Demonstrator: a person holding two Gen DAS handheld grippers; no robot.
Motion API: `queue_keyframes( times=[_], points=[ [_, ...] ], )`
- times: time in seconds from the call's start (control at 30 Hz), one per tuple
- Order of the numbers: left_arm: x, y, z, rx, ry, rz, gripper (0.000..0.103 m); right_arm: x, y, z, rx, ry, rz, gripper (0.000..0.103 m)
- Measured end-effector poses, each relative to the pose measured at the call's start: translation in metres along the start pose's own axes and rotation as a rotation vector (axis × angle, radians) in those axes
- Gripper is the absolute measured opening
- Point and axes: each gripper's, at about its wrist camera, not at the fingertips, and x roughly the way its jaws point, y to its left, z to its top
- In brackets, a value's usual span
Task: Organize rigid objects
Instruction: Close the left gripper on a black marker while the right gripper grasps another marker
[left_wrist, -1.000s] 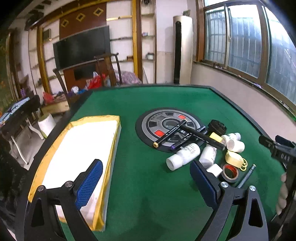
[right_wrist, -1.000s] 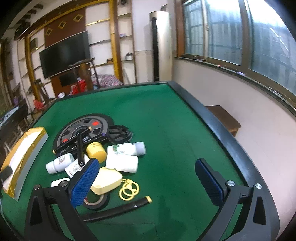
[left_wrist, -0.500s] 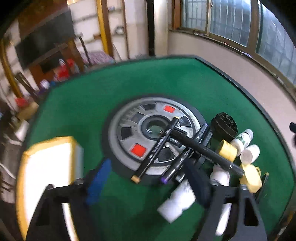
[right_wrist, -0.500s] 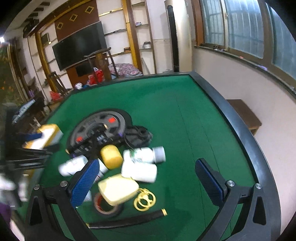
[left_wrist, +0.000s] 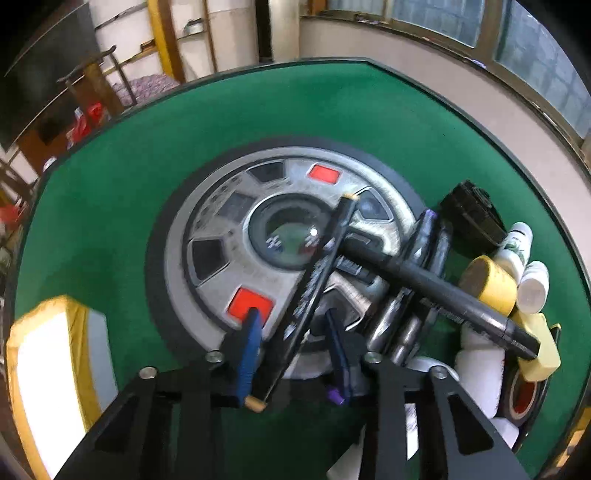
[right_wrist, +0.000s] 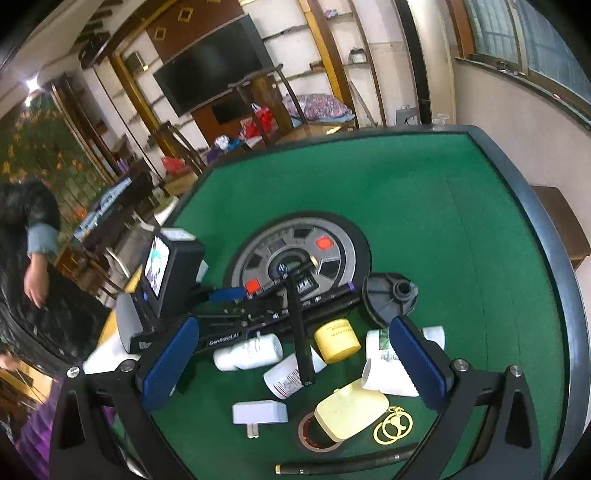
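My left gripper (left_wrist: 291, 325) reaches over the near rim of a grey weight plate (left_wrist: 236, 236). Its jaws stand narrowly apart around a black marker with tan end caps (left_wrist: 314, 280); contact is not clear. A second black marker (left_wrist: 439, 288) and a purple-capped pen (left_wrist: 410, 266) lie crossed beside it. My right gripper (right_wrist: 295, 358) is open and empty above white bottles (right_wrist: 247, 350), a yellow cap (right_wrist: 336, 339) and a cream case (right_wrist: 347, 410). The left gripper also shows in the right wrist view (right_wrist: 236, 295).
A yellow-edged white box (left_wrist: 48, 373) lies at the left. A black disc (right_wrist: 388, 299), a white plug (right_wrist: 258, 413), a tape roll (right_wrist: 314, 439), yellow rings (right_wrist: 393, 424) and a black rod (right_wrist: 343, 465) lie on the green table (right_wrist: 443, 221). A person stands at far left.
My left gripper has moved forward and down to the weight plate and its jaws have narrowed around the black marker. My right gripper has shifted closer over the bottles, still open.
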Motion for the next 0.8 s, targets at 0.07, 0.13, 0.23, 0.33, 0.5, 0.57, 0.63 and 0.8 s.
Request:
queue_keyframes(
  times=[0.07, 0.13, 0.23, 0.33, 0.5, 0.57, 0.63, 0.8],
  points=[
    [0.001, -0.008, 0.001, -0.004, -0.018, 0.025, 0.03, 0.008, 0.0, 0.0, -0.001, 0.021, -0.015, 0.103],
    [0.0, -0.013, -0.001, -0.005, -0.026, 0.03, 0.016, 0.011, -0.002, 0.003, -0.005, 0.025, -0.032, 0.102],
    [-0.006, -0.013, -0.009, -0.04, -0.025, 0.031, 0.014, 0.017, 0.001, 0.007, -0.035, 0.037, -0.062, 0.097],
    [-0.019, -0.009, -0.022, -0.088, -0.023, 0.011, 0.014, 0.032, 0.003, 0.011, -0.055, 0.067, -0.072, 0.096],
    [-0.072, 0.007, -0.057, -0.189, -0.114, -0.048, 0.014, 0.066, 0.011, 0.019, -0.073, 0.153, -0.05, 0.089],
    [-0.102, 0.011, -0.068, -0.215, -0.167, -0.062, 0.014, 0.085, 0.017, 0.022, -0.096, 0.205, -0.041, 0.083],
    [-0.126, 0.011, -0.079, -0.235, -0.211, -0.066, 0.014, 0.105, 0.023, 0.021, -0.116, 0.25, -0.049, 0.073],
    [-0.155, 0.014, -0.106, -0.266, -0.243, -0.037, 0.014, 0.156, 0.037, 0.018, -0.182, 0.342, -0.122, 0.049]
  ],
)
